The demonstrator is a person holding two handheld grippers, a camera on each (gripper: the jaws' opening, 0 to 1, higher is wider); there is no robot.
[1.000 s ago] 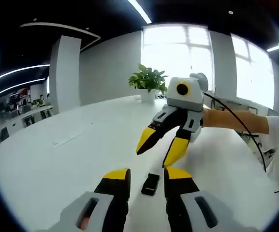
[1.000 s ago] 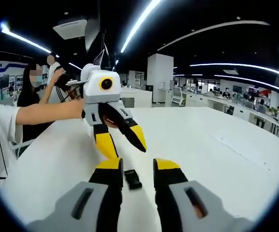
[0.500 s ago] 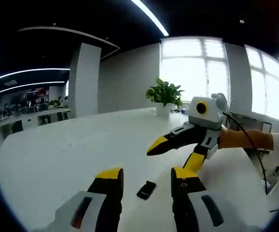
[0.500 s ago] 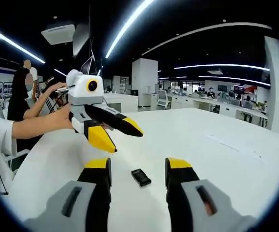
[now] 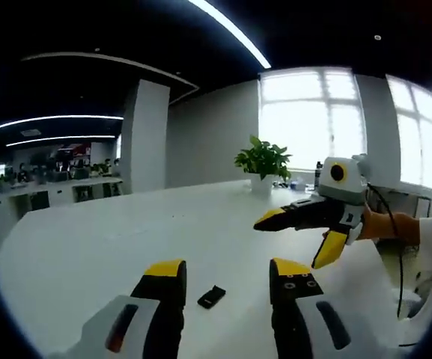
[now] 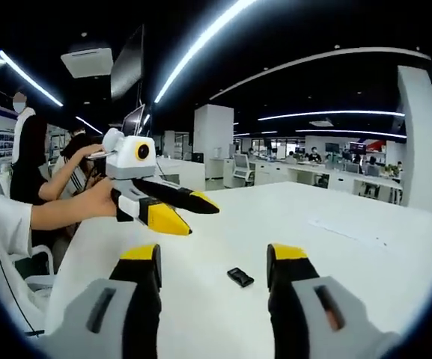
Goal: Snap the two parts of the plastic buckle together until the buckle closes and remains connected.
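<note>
While both tools hang above the table: nothing is held.
Buckle: one small black piece [image 5: 211, 296] lies flat on the white table [image 5: 88, 247], between and beyond the left gripper's own jaws; in the right gripper view it sits at [image 6: 239, 277].
Connection: too small to tell whether both halves are joined.
Left gripper [image 5: 226, 274]: jaws spread, empty.
Right gripper [image 6: 213, 258]: jaws spread, empty.
Progress: judged finished or near it, since both grippers stand clear of the buckle.
Remaining: confirm the latch holds.
Surroundings: potted plant [image 5: 263, 161] at the far edge.
</note>
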